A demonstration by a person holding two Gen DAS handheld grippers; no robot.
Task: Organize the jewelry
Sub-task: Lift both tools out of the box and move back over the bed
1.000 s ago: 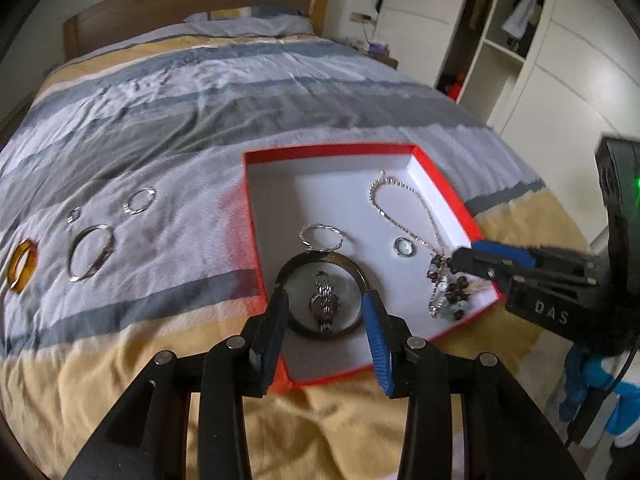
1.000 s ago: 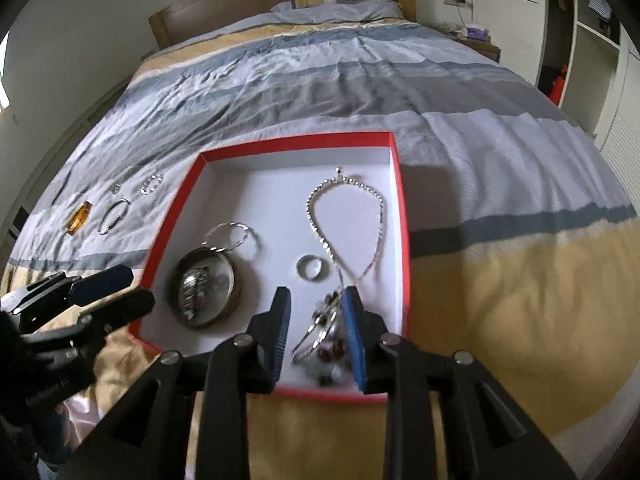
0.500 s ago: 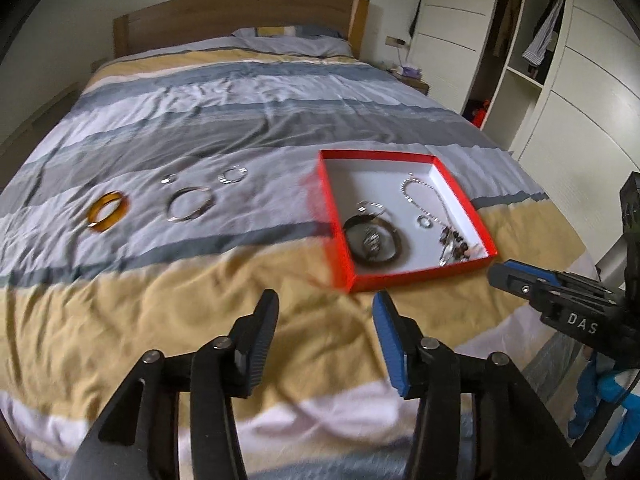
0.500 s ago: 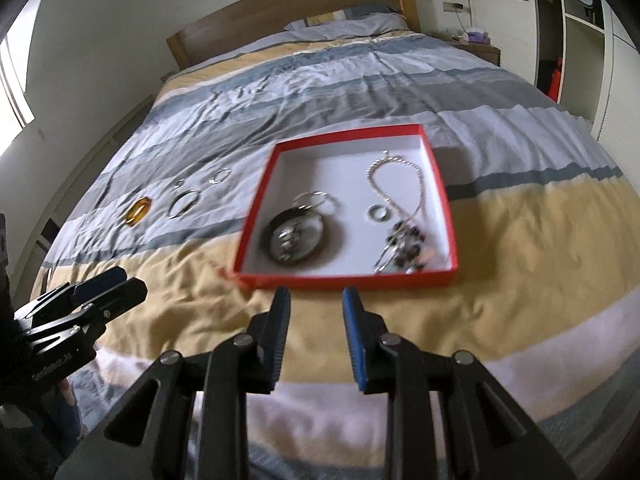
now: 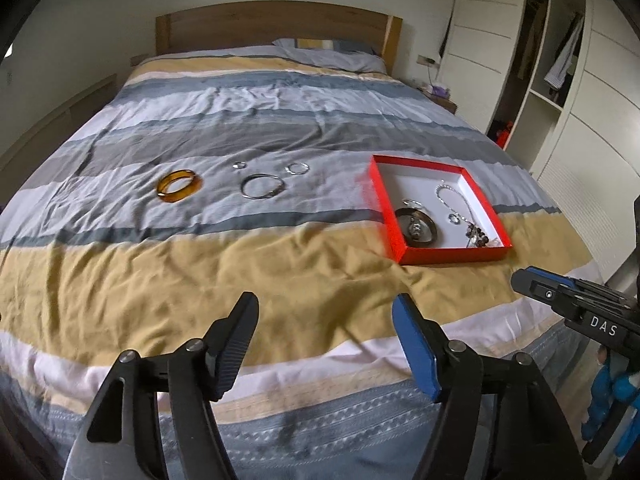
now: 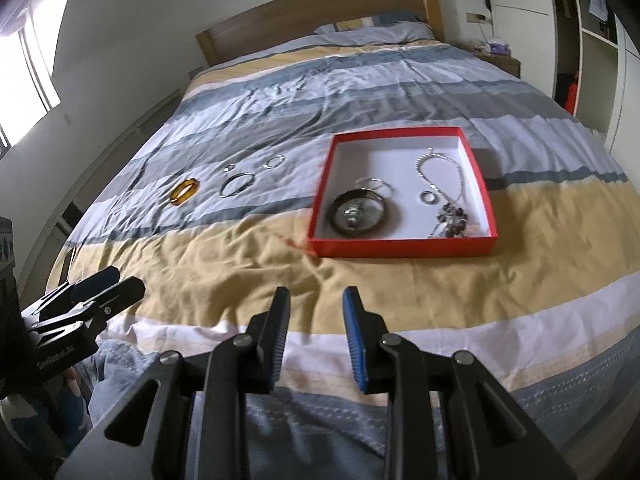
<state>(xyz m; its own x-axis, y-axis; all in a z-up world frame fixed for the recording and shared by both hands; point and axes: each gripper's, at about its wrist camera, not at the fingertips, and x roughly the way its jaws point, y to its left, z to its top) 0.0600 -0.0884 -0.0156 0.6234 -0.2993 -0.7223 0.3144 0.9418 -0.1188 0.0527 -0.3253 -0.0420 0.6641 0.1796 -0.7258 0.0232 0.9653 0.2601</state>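
Left wrist view, foreground: the left gripper (image 5: 324,344) hangs over the foot of the bed (image 5: 280,280) with its fingers spread wide and nothing between them; in the right wrist view the right gripper (image 6: 314,334) is parted more narrowly and is likewise empty. Middle distance: the red box (image 6: 400,248), a shallow open tray with a white floor, holds a dark bangle (image 6: 358,212) with a small metal piece inside its ring, a thin silver hoop (image 6: 374,184) touching it, a small ring (image 6: 429,197), a silver chain necklace (image 6: 440,172) and a beaded cluster (image 6: 452,220) at the near right corner. Farther left, loose on the quilt well apart from the box: an amber bangle (image 5: 179,186), a large silver hoop (image 5: 262,187), a smaller hoop (image 5: 297,168) and a tiny ring (image 5: 239,165). Judgement: the amber bangle looks rigid, smooth and probably brittle, best pinched across its band; the thin hoops are light, lie flat on soft cloth and may slip, so closing across the wire at one side seems safest.
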